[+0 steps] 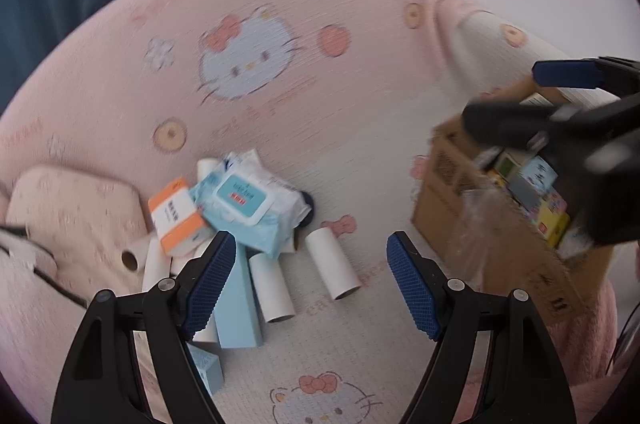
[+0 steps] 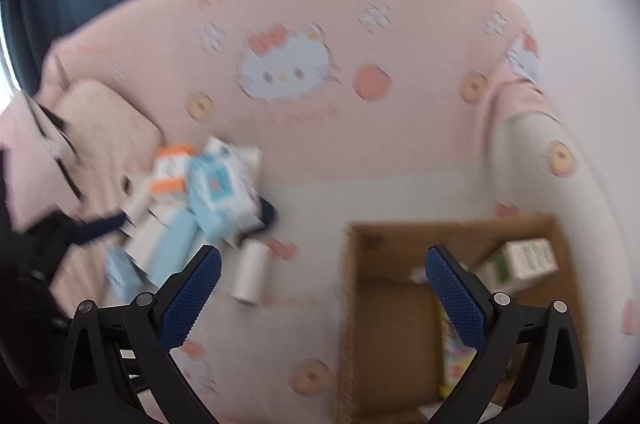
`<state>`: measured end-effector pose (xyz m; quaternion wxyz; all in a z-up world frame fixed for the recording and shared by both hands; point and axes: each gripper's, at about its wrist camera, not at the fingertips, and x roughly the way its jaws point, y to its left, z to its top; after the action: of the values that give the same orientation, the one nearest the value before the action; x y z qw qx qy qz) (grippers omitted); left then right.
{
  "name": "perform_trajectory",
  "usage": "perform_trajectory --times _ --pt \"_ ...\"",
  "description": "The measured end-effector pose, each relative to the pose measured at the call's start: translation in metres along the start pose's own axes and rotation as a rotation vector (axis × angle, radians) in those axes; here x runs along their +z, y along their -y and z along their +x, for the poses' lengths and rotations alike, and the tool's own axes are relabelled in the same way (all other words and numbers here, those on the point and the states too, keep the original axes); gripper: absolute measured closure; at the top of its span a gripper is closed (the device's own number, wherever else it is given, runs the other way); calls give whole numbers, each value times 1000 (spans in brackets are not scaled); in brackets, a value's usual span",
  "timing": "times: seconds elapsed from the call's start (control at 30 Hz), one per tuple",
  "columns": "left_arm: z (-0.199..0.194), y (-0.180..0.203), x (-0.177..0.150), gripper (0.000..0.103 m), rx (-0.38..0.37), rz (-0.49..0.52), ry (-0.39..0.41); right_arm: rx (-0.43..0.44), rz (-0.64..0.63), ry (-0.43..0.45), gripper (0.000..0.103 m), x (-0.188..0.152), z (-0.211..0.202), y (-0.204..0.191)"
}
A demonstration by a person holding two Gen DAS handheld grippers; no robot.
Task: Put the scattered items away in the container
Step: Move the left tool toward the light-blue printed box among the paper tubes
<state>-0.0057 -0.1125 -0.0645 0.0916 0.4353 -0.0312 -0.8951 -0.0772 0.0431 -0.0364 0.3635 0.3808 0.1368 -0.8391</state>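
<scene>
— What do we have in front of us, biggest thing first?

— We look down on the pink cartoon-cat bedspread (image 1: 280, 24), which fills both views. To the right stands our cardboard box (image 1: 452, 208), open at the top, with small packs and a green-and-white carton (image 2: 524, 258) already inside.

— And the scattered items?

— We see them heaped well left of the box: a blue wipes pack (image 1: 248, 204) on top, an orange-and-white box (image 1: 176, 214) touching its left side, a long pale-blue box (image 1: 240, 300) below, and white paper rolls (image 1: 334, 262) lying beside it.

— Our grippers?

— Our left gripper (image 1: 310, 282) hovers over the rolls, fingers spread wide, nothing between them. Our right gripper (image 2: 324, 298) hangs above the box's near left edge, fingers likewise spread and empty; both views are blurred.
</scene>
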Motion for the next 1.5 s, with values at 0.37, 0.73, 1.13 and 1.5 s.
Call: perform_trajectory --times 0.37,0.73,1.13,1.5 --pt "35 -65 -32 22 95 -228 -36 154 -82 155 1 -6 38 -63" --pt "86 -124 -61 22 105 -424 -91 202 -33 163 1 -39 107 -81" --pt "141 -139 -86 22 -22 -572 -166 162 4 61 1 -85 167 -95" --pt "138 -178 -94 25 22 -695 -212 131 38 9 1 -95 200 -89"
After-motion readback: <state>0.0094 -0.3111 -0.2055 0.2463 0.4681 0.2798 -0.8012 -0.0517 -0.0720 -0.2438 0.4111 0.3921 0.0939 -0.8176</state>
